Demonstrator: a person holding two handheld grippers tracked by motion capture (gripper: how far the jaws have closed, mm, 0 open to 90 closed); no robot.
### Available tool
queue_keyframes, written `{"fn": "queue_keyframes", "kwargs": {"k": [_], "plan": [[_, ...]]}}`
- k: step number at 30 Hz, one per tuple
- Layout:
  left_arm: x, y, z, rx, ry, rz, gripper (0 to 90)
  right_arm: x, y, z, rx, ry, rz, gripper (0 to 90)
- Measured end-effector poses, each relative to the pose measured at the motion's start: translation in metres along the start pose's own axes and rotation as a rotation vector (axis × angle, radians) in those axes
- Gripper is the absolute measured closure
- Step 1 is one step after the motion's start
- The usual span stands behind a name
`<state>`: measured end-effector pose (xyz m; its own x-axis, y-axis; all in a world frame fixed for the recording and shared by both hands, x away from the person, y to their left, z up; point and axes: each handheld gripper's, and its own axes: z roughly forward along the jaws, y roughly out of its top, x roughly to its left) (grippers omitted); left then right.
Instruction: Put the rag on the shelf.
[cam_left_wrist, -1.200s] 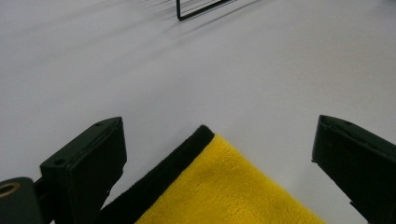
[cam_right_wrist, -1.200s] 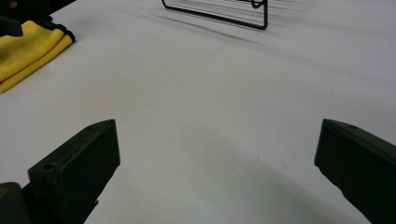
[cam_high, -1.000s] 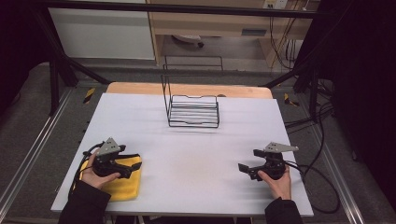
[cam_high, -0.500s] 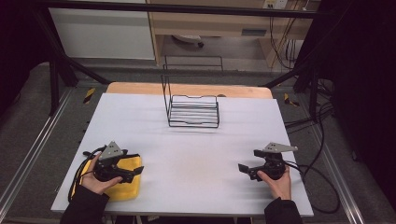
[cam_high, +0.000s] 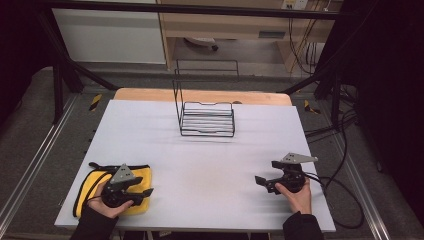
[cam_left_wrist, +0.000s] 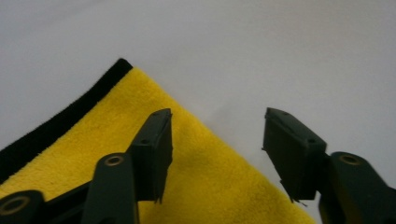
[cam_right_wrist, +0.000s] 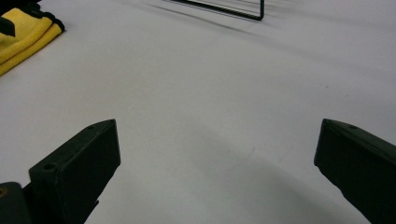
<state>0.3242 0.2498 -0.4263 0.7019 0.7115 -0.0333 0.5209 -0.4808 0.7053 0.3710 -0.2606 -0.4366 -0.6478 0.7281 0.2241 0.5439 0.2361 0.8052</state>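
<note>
Closing left gripper (cam_left_wrist: 215, 154) fingers over yellow cloth (cam_high: 95, 182) corner pointing toward wire rack (cam_high: 207, 119), nothing pinched; right gripper (cam_right_wrist: 215, 172) fingers wide apart.

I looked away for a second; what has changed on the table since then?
The left gripper slid rightward over the yellow cloth to its right edge, its jaws closing partway astride that edge, not yet pinching it. The right gripper, wire rack and cloth stayed put.
</note>
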Motion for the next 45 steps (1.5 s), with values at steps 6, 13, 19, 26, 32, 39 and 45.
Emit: {"fn": "queue_keyframes", "kwargs": {"k": [6,13,19,26,32,39,45], "plan": [[-0.008,-0.003,0.01,0.047,0.01,0.014,53.5,0.0,0.0,0.001,0.002,0.0,-0.003,0.8],[-0.01,-0.006,0.016,0.052,0.051,-0.005,56.1,0.0,0.0,0.001,0.002,-0.001,-0.003,0.9],[-0.013,-0.006,0.018,0.048,0.108,-0.031,68.2,0.0,0.0,0.0,0.003,-0.004,0.0,0.9],[-0.019,-0.005,0.021,0.068,0.161,0.006,71.3,0.0,0.0,0.0,0.002,-0.006,0.003,0.8],[-0.021,0.0,0.022,0.101,0.194,0.018,77.9,-0.001,0.0,0.0,-0.003,-0.008,0.004,0.8],[-0.015,0.0,0.02,0.095,0.162,-0.001,84.7,-0.001,0.0,0.0,-0.003,-0.005,0.006,0.8],[0.002,-0.002,0.013,0.049,0.058,-0.1,86.3,-0.002,0.0,-0.001,-0.005,-0.003,0.007,0.8]]}}
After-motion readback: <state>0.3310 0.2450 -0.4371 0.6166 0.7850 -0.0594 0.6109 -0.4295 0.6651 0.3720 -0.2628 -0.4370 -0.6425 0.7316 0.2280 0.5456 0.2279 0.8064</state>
